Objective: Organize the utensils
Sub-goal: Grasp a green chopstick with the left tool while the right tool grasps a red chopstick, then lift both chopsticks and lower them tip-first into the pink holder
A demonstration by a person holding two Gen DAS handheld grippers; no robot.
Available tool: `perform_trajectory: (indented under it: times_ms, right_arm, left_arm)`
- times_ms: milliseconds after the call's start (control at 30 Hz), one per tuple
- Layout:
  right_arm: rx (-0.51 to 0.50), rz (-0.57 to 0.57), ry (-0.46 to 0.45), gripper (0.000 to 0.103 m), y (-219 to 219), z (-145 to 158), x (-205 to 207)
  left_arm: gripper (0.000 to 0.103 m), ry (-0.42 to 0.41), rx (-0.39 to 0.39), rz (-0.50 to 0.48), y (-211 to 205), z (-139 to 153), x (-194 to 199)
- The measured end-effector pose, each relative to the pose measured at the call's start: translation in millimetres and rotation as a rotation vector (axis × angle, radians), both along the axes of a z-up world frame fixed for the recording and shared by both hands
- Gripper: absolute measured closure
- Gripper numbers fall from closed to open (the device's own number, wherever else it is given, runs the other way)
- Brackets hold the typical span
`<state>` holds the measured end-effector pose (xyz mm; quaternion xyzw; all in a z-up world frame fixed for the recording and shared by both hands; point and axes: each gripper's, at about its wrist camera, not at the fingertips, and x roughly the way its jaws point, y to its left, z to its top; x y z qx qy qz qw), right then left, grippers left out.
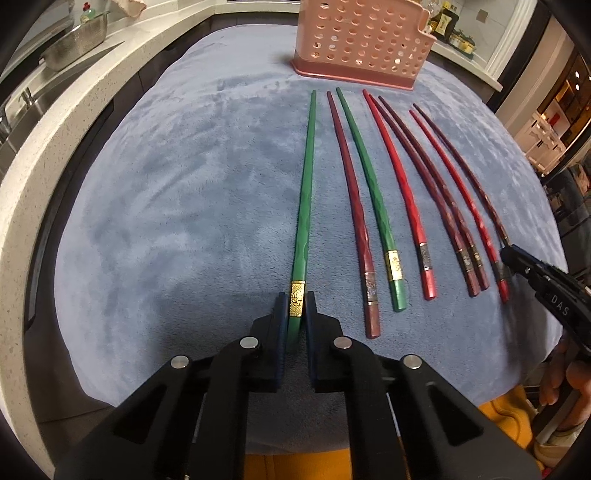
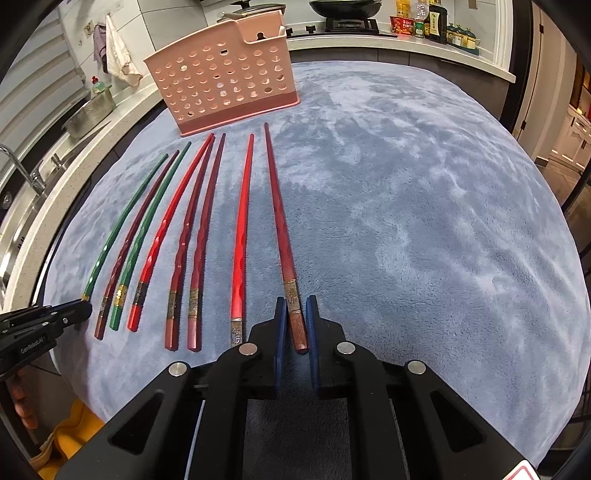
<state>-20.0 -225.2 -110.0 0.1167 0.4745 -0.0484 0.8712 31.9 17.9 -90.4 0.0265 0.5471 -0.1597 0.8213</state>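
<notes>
Several chopsticks lie side by side on a blue-grey fleece cloth (image 1: pixel 184 192). My left gripper (image 1: pixel 296 308) is shut on the thick end of the leftmost green chopstick (image 1: pixel 304 184), at its gold band; it also shows in the right wrist view (image 2: pixel 114 236). My right gripper (image 2: pixel 295 314) straddles the thick end of the rightmost dark red chopstick (image 2: pixel 280 221); a small gap shows on each side, so whether the jaws grip it is unclear. A pink perforated utensil holder (image 1: pixel 364 40) stands beyond the chopstick tips and shows in the right wrist view (image 2: pixel 221 81).
A second green chopstick (image 1: pixel 369 192), red ones (image 1: pixel 399 184) and maroon ones (image 1: pixel 351 192) lie between the two. A speckled counter edge (image 1: pixel 33 177) runs along the left with a metal colander (image 1: pixel 77 42) and a sink. A stove and bottles (image 2: pixel 436 22) stand behind.
</notes>
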Motion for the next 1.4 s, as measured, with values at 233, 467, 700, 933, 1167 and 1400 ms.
perform_trajectory:
  times_ms: [233,467,700,933,1167,1400]
  right_arm:
    - [0.009,-0.007,-0.064,0.095,-4.1,30.4,-10.8]
    - [0.016,-0.029,-0.168,0.095,-15.8,74.1,-11.7]
    - [-0.002,-0.038,-0.268,0.095,-28.6,117.4,0.4]
    - [0.010,-0.050,-0.367,0.096,-43.3,154.6,21.1]
    - [0.010,-0.062,-0.435,0.096,-54.6,180.4,40.9]
    - [0.040,-0.062,-0.488,0.096,-63.5,201.4,61.2]
  left_arm:
    - [0.096,-0.074,-0.022,0.005,2.4,34.7,-3.0]
    - [0.096,-0.175,-0.069,0.020,7.6,82.7,6.7]
    - [0.096,-0.285,-0.063,0.009,0.2,123.9,27.1]
    - [0.096,-0.376,-0.062,0.000,-13.5,159.2,54.4]
    - [0.096,-0.437,-0.069,0.006,-23.1,181.3,79.6]
    - [0.096,-0.520,-0.104,0.011,-28.4,219.1,99.3]
